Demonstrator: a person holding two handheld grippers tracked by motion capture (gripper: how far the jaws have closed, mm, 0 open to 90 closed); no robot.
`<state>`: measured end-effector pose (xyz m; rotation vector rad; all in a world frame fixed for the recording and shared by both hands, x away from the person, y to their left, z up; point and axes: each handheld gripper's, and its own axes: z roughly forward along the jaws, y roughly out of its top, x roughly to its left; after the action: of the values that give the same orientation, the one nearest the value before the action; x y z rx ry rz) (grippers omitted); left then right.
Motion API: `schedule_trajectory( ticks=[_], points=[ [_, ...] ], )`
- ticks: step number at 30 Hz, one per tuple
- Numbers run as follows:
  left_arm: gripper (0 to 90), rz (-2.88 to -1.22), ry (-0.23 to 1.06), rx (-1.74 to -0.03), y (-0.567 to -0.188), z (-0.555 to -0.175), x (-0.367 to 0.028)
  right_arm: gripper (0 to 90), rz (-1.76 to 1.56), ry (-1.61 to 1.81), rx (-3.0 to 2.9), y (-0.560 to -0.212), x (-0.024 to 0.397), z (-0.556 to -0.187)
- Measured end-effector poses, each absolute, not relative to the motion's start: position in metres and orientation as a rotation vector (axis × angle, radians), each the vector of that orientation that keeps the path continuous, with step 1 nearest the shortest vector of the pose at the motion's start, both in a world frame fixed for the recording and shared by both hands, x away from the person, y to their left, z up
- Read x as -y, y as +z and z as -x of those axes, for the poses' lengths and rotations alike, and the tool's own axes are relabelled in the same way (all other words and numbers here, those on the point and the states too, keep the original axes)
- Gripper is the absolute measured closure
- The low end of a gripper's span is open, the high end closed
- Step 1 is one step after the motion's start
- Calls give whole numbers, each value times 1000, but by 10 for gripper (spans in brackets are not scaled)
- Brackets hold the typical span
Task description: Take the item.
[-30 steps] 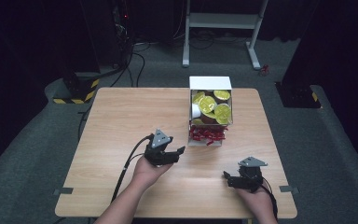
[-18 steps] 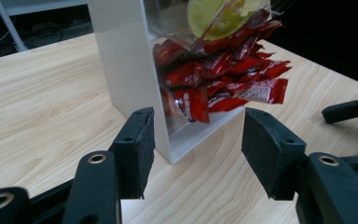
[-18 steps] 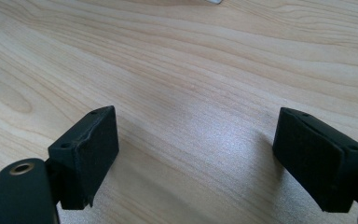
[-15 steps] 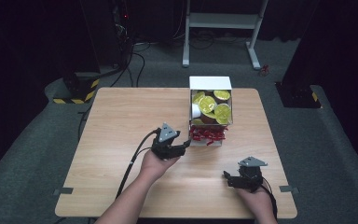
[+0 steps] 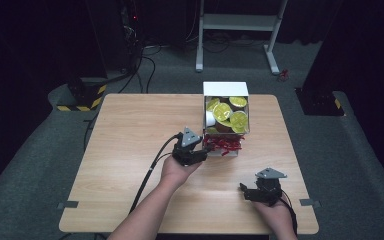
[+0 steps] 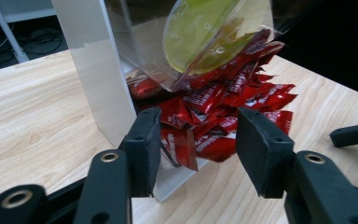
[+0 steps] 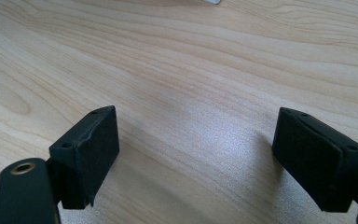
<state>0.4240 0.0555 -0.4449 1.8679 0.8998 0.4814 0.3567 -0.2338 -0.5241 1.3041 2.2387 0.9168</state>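
High view: a white box [image 5: 225,89] stands just ahead of the left tool [image 5: 200,152], on the far side of the bench [image 5: 130,130]. Its upper compartment holds round gold-lidded pods [image 5: 230,112], and its lower open tray spills red sachets [image 5: 220,145] toward the tool. The right tool [image 5: 252,192] rests nearer the person's edge of the bench, well apart from the box.

In the left gripper view, the left tool [image 6: 198,140] has just been closing its jaws, which now stand half spread around the front of the red sachets [image 6: 214,112]; one glossy sachet hangs between the pads, though I cannot tell whether they press on it. The sachets are shiny crimson foil with white lettering, piled loosely under a clear panel [image 6: 168,42] through which a gold pod [image 6: 196,32] shows. The white box [image 6: 98,70] wall rises just left of the tool.

In the right gripper view, the right tool [image 7: 196,140] is spread wide over bare wood.
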Motion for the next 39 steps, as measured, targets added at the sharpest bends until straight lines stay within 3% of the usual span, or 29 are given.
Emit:
schedule_trajectory(
  ticks=[10, 21, 26, 29, 34, 39],
  points=[
    [788, -1849, 497, -915, -446, -426, -53, 148, -1306, 917, -2238, -524, 234, -357],
    [837, -1826, 497, -881, -443, -408, -65, 150, -1304, 918, -2238, -524, 234, -357],
    [802, -1812, 507, -871, -445, -406, -63, 150, -1305, 917, -2238, -524, 234, -357],
    [718, -1815, 521, -851, -445, -404, -60, 151, -1305, 918, -2237, -524, 234, -357],
    [431, -1827, 582, -893, -445, -403, -57, 151, -1304, 918, -2237, -524, 234, -357],
    [407, -1866, 576, -885, -448, -410, -50, 151, -1304, 918, -2238, -524, 234, -357]
  ],
)
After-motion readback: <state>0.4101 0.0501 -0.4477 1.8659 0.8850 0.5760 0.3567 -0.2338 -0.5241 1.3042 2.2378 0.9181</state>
